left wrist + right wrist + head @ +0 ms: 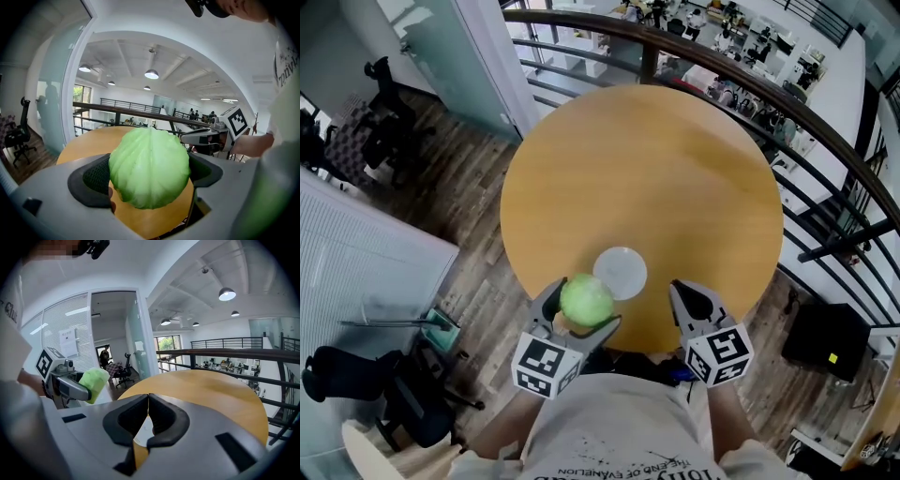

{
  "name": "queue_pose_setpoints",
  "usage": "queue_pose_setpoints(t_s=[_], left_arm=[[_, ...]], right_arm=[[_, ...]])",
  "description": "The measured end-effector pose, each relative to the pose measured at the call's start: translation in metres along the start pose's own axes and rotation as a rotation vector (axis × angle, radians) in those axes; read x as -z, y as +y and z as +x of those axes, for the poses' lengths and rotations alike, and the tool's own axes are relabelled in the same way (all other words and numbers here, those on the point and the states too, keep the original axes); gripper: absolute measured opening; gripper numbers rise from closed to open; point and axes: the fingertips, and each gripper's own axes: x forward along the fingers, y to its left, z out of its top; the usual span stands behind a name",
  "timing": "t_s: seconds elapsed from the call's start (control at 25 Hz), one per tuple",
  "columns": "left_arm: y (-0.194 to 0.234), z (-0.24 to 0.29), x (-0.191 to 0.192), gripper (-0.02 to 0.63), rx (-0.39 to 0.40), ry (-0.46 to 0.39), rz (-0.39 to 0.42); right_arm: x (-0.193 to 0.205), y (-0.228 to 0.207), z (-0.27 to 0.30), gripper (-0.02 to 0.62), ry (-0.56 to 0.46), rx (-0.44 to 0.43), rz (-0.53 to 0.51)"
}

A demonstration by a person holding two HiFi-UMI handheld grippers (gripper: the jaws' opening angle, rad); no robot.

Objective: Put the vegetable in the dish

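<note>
A round pale-wood worktop fills the middle of the head view, standing on a grey plank floor. A dark curved metal railing sweeps from the top centre to the right edge. Black office chairs sit at the upper left beside a frosted glass partition. A black box lies at the lower right. Round ceiling lamps hang at the upper right of the right gripper view.

Green cabbage in left jaws, near white dish
</note>
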Motion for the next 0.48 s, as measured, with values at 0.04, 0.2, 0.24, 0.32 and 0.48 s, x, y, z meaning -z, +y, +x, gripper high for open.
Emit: queue_pose_setpoints(t_s=[0.04, 0.2, 0.24, 0.32, 0.48], left_arm=[[0.002, 0.002, 0.0, 0.492, 0.005, 0.006, 0.001], [0.007, 0.01, 0.007, 0.492, 0.028, 0.034, 0.007], [0.007, 0.012, 0.009, 0.492, 0.032, 0.042, 0.01], [0.006, 0.018, 0.013, 0.492, 0.041, 0.053, 0.019], [0.006, 0.033, 0.02, 0.492, 0.051, 0.085, 0.046]], right_arm=[[0.001, -0.002, 0.002, 0.025, 0.003, 0.003, 0.004], [0.006, -0.003, 0.012, 0.025, 0.016, 0.007, 0.012], [0.008, -0.004, 0.013, 0.025, 0.018, 0.008, 0.014], [0.012, -0.007, 0.014, 0.025, 0.02, 0.011, 0.018], [0.022, -0.018, 0.018, 0.025, 0.031, 0.009, 0.029]])
